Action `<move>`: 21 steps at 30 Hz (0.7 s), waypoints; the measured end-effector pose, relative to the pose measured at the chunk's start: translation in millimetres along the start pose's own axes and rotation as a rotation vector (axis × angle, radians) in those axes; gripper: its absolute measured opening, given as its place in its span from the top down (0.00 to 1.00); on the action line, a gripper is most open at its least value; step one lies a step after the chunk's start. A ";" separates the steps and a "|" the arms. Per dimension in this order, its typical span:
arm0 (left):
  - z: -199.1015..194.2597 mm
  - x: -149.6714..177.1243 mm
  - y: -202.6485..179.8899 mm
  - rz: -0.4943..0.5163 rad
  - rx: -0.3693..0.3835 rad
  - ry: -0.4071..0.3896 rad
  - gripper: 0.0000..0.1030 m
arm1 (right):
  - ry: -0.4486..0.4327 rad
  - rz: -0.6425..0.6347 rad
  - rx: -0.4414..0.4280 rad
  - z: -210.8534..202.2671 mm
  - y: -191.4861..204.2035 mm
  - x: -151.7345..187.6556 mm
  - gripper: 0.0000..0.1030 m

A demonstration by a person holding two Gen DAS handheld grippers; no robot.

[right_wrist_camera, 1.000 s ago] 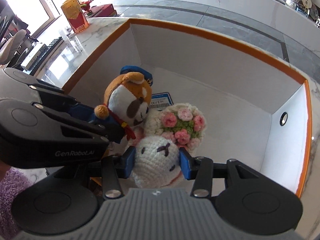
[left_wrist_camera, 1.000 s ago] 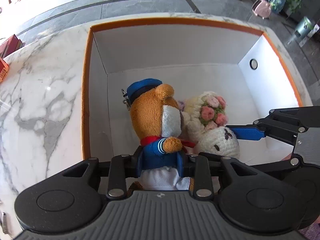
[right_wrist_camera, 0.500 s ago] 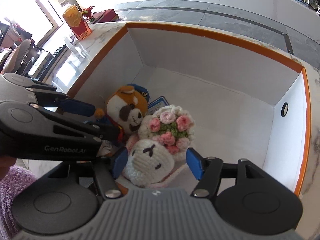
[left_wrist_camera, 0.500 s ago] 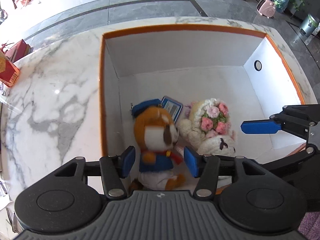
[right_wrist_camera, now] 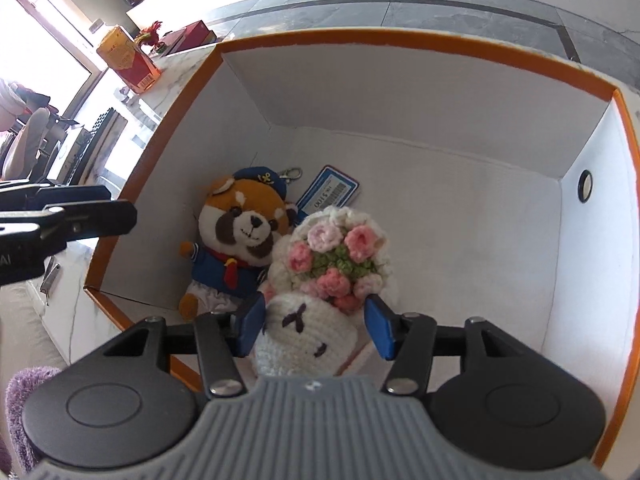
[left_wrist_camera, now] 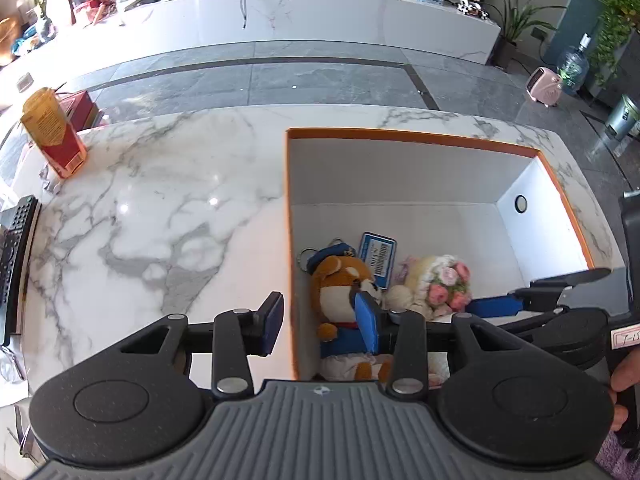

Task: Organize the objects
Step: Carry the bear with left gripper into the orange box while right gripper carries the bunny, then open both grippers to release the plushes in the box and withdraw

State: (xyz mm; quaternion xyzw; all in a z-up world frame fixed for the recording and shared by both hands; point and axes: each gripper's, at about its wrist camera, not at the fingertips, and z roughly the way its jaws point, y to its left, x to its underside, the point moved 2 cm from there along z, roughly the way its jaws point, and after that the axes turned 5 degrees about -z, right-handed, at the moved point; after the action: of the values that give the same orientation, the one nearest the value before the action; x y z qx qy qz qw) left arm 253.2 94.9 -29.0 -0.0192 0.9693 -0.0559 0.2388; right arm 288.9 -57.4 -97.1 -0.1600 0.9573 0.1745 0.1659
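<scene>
A white box with an orange rim (left_wrist_camera: 412, 135) (right_wrist_camera: 400, 38) stands on the marble counter. In its near left corner lie a brown plush in a blue sailor suit (left_wrist_camera: 340, 284) (right_wrist_camera: 240, 236) and a white crocheted bunny with a pink flower bouquet (left_wrist_camera: 436, 284) (right_wrist_camera: 332, 264). A blue barcode tag (left_wrist_camera: 377, 258) (right_wrist_camera: 328, 196) lies behind them. My left gripper (left_wrist_camera: 320, 326) is open and empty, raised above the box's left wall. My right gripper (right_wrist_camera: 314, 330) is open, its fingers standing on either side of the bunny's head, above it.
On the counter left of the box stand a red and yellow carton (left_wrist_camera: 52, 136) (right_wrist_camera: 128, 60) and a black remote control (left_wrist_camera: 14, 256). The right part of the box floor is bare, with a round hole in the right wall (right_wrist_camera: 585, 191).
Both grippers opened and let go of the plush and the bunny, then rose away. The left gripper has moved up and to the left, over the box wall.
</scene>
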 end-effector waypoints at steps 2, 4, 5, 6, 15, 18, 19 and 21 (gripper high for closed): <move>5.7 2.2 4.1 -0.007 0.001 0.025 0.63 | 0.012 0.019 -0.012 8.5 -0.1 1.1 0.48; 11.3 6.3 6.5 -0.006 0.005 0.051 0.72 | 0.040 0.036 -0.025 18.3 1.8 3.2 0.56; 13.0 8.0 6.5 -0.004 0.006 0.055 0.73 | 0.031 0.031 -0.028 19.5 4.1 3.9 0.57; 13.1 9.7 6.5 0.001 0.001 0.053 0.74 | 0.026 0.021 -0.032 19.7 7.2 3.1 0.58; 11.7 12.9 3.5 0.008 -0.018 0.044 0.75 | 0.038 0.010 -0.018 21.9 18.0 0.6 0.57; 5.2 15.5 5.1 -0.015 -0.017 0.032 0.74 | 0.025 0.000 0.002 15.0 19.1 2.7 0.51; 0.0 17.1 4.7 -0.020 -0.021 0.015 0.74 | 0.014 -0.003 0.002 10.7 19.7 3.3 0.47; -12.7 21.2 2.1 -0.017 -0.024 -0.022 0.72 | -0.017 -0.013 0.007 0.7 22.9 3.7 0.43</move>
State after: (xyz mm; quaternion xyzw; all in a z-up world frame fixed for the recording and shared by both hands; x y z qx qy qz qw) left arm 228.5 96.9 -27.8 -0.0309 0.9670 -0.0459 0.2486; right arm 277.5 -37.7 -92.7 -0.1641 0.9554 0.1715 0.1755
